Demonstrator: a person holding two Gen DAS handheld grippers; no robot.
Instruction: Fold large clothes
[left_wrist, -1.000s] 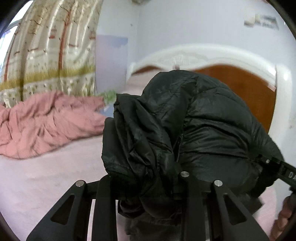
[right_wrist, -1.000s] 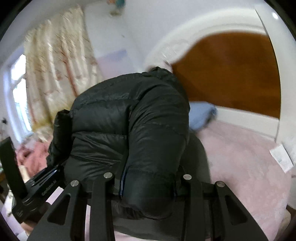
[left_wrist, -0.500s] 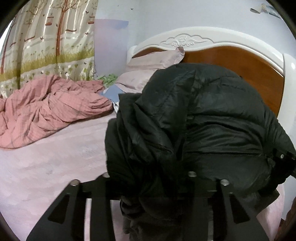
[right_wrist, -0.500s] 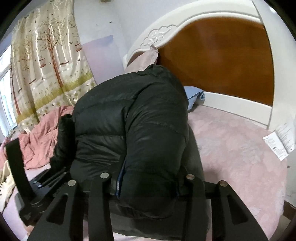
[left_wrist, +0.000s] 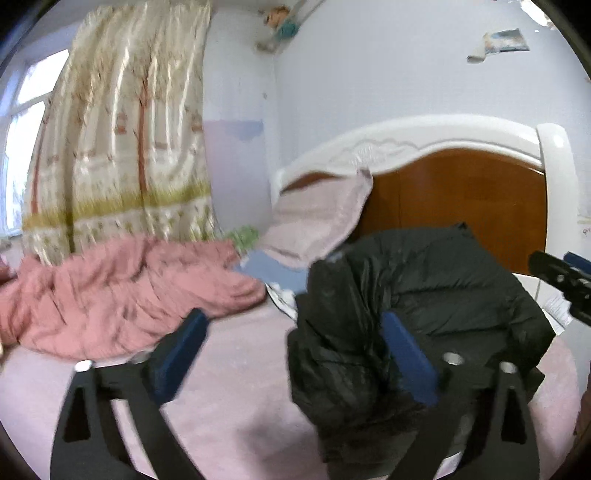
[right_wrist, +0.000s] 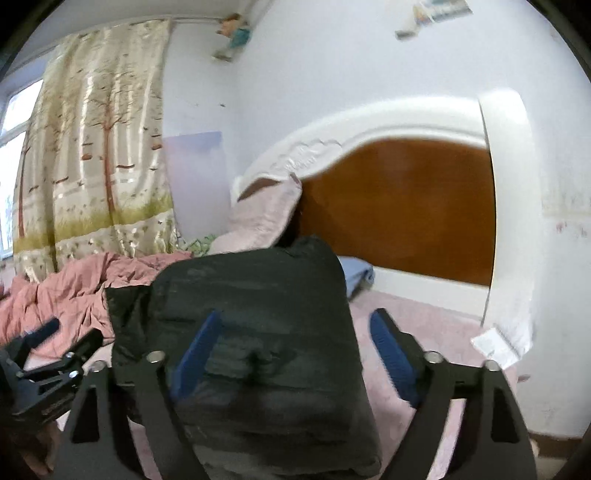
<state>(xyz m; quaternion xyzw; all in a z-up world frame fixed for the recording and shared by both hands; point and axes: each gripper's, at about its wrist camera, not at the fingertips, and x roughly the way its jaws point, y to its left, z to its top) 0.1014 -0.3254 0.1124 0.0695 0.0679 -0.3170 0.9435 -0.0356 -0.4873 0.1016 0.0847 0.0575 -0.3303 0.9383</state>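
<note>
A pink bedsheet (left_wrist: 240, 398) covers the bed, with a white-and-wood headboard (right_wrist: 406, 206) at the far end and a tree-print curtain (left_wrist: 122, 140) on the left. The black puffer jacket (right_wrist: 258, 332) lies folded in a thick bundle on the sheet, its long axis running from the grippers toward the headboard, its far end near a pink pillow (left_wrist: 317, 218). The left gripper (left_wrist: 295, 354) is spread wide with nothing held, its right finger over the jacket's left edge. The right gripper (right_wrist: 295, 354) is also spread wide and empty, straddling the jacket's right edge. A crumpled pink quilt (left_wrist: 110, 291) lies well left; bare sheet stays free on both sides of the jacket.
</note>
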